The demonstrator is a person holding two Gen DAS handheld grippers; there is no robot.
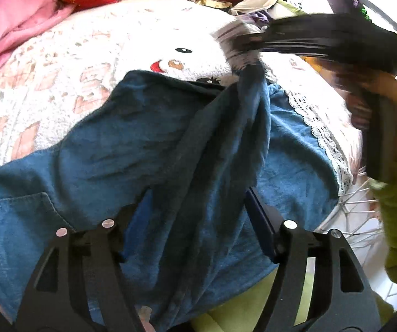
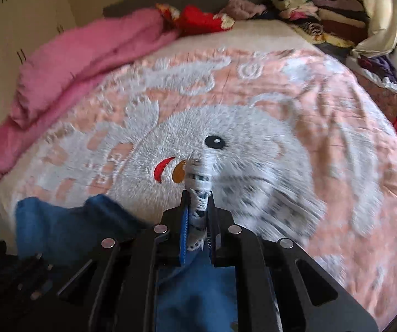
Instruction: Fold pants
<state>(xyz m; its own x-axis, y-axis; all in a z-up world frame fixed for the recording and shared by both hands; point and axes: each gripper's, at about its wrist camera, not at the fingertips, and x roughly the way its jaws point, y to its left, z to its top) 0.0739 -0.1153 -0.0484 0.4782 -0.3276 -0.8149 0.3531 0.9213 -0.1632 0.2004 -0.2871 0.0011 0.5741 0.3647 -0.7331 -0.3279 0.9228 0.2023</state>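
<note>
Blue denim pants (image 1: 132,149) with a white lace hem (image 1: 320,135) lie on the bed. In the left wrist view my left gripper (image 1: 195,215) stands wide open, with a raised ridge of denim running between its fingers. My right gripper (image 1: 242,52), blurred by motion, holds the lace end of that ridge up above the bed. In the right wrist view my right gripper (image 2: 198,202) is shut on the bunched lace hem (image 2: 200,177), with blue denim (image 2: 60,221) hanging below and to the left.
The bed has a pink and white bedspread with a cartoon face (image 2: 226,144). A pink quilt (image 2: 74,63) lies along the left side. Piles of folded clothes (image 2: 323,13) sit at the far right corner. A white wire rack (image 1: 358,215) is by the bed edge.
</note>
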